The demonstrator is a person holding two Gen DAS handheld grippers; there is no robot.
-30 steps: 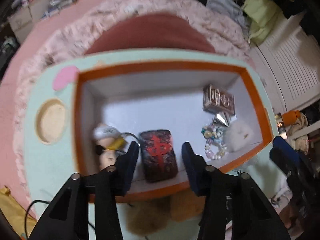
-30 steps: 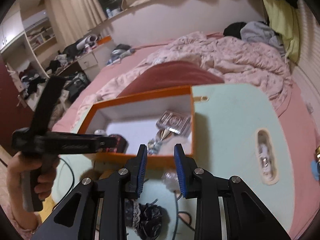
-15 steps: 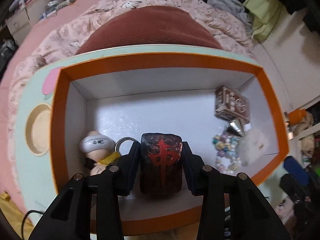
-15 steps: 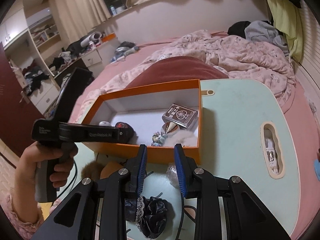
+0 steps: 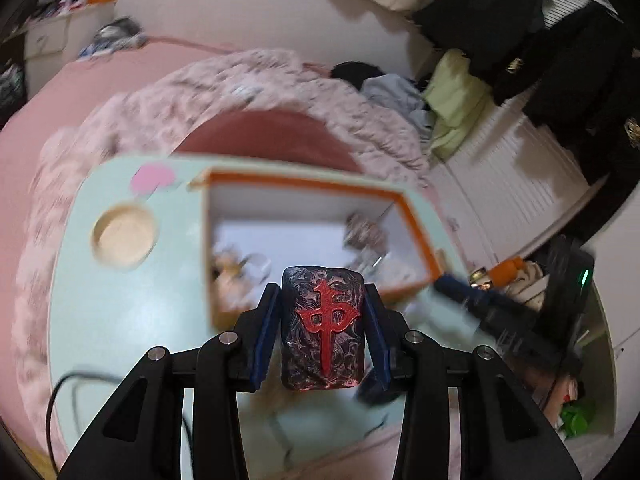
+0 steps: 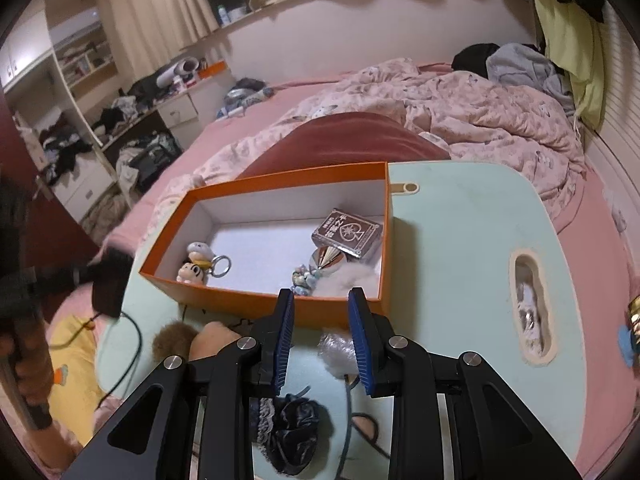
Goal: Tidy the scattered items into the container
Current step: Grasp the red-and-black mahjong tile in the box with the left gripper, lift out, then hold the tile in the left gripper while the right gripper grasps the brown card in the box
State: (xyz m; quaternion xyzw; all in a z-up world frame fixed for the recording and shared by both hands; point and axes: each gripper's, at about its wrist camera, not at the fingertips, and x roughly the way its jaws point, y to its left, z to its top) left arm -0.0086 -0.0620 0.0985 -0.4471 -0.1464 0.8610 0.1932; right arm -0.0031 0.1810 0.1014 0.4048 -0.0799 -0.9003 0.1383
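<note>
My left gripper [image 5: 321, 290] is shut on a dark marbled block with a red character [image 5: 323, 328], held above the mint table in front of the orange box [image 5: 304, 184]; the view is blurred. In the right wrist view the orange box [image 6: 264, 178] holds a keychain figure [image 6: 196, 264], a card pack [image 6: 346, 234], beads [image 6: 304, 278] and white fluff [image 6: 352, 276]. My right gripper [image 6: 321, 294] hovers open at the box's near wall with nothing between its fingers. On the table below it lie a dark scrunchie [image 6: 292, 428], a brown pompom [image 6: 172, 340] and a clear wrapper [image 6: 338, 350].
The mint table [image 6: 460, 240] has a slot [image 6: 532, 312] on the right and a round recess [image 5: 124, 236] on the left. A black cable [image 6: 136, 336] trails off its left edge. A person's hand [image 6: 24, 344] holds the left gripper's handle. A bed with a pink quilt [image 6: 460, 120] lies behind.
My left gripper has lifted the dark block out of the box and drawn back from it. The right gripper has stayed where it was.
</note>
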